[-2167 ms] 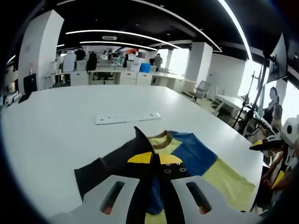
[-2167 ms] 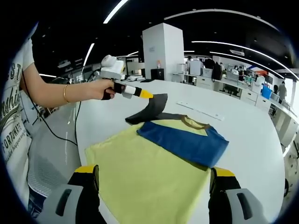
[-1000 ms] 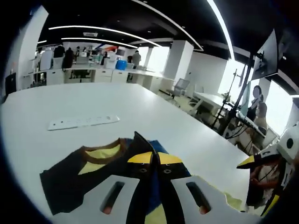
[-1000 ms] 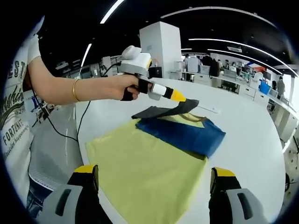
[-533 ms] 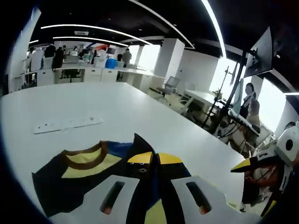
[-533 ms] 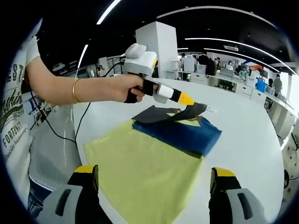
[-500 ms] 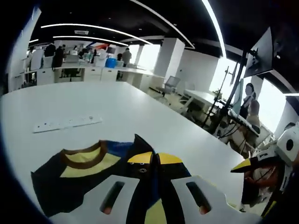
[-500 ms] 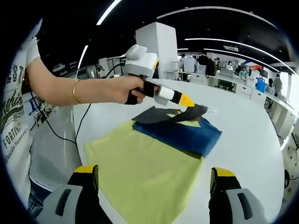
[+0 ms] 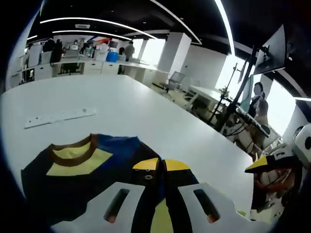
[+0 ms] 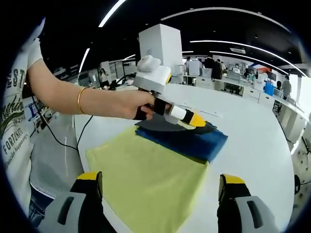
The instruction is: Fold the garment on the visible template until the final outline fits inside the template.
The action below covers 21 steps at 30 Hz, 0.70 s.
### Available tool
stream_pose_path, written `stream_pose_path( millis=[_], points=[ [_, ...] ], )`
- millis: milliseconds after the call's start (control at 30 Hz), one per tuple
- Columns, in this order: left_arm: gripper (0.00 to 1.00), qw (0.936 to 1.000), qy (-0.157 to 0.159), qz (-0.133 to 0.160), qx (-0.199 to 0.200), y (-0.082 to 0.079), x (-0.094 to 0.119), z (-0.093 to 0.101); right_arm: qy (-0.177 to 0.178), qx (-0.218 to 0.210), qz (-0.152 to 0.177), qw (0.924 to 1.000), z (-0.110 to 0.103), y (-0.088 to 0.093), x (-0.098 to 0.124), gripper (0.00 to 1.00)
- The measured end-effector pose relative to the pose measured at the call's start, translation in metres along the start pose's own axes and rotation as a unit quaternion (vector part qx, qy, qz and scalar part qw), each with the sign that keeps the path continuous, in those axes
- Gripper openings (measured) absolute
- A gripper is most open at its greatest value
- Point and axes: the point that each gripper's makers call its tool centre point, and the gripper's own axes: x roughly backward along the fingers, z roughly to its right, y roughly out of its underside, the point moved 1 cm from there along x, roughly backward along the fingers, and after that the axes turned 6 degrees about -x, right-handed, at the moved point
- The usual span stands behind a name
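Broad white table in open-plan office, garment on top.

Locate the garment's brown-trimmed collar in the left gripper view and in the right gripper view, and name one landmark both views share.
Left gripper view: the collar lies left of centre, beyond the left gripper, whose jaws are shut on dark fabric.
Right gripper view: I cannot make the collar out; the left gripper and dark fabric cover that end of the garment.
Shared landmark: the white power strip on the table beyond the garment.
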Motion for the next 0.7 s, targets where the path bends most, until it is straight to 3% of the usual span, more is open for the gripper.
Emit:
stream_pose_path(
  millis=[267, 333, 533, 700],
  points=[
    [0.0, 0.9996, 0.016, -0.024, 0.0, 0.023, -0.011, 0.012, 0.003, -0.001, 0.003, 1.0, 0.0, -0.002, 0.002, 0.99],
    [0.0, 0.9988, 0.039, -0.028, -0.006, 0.027, -0.013, 0.02, 0.003, -0.001, 0.003, 1.0, 0.0, -0.002, 0.002, 0.99],
    [0.26, 0.9982, 0.054, -0.023, -0.015, 0.03, -0.008, 0.026, 0.001, -0.001, 0.001, 1.0, -0.001, -0.001, 0.002, 0.99],
    [0.55, 0.9981, 0.053, -0.005, -0.03, 0.025, 0.002, 0.023, -0.004, -0.002, 0.0, 1.0, -0.001, -0.001, 0.002, 0.99]
  ],
)
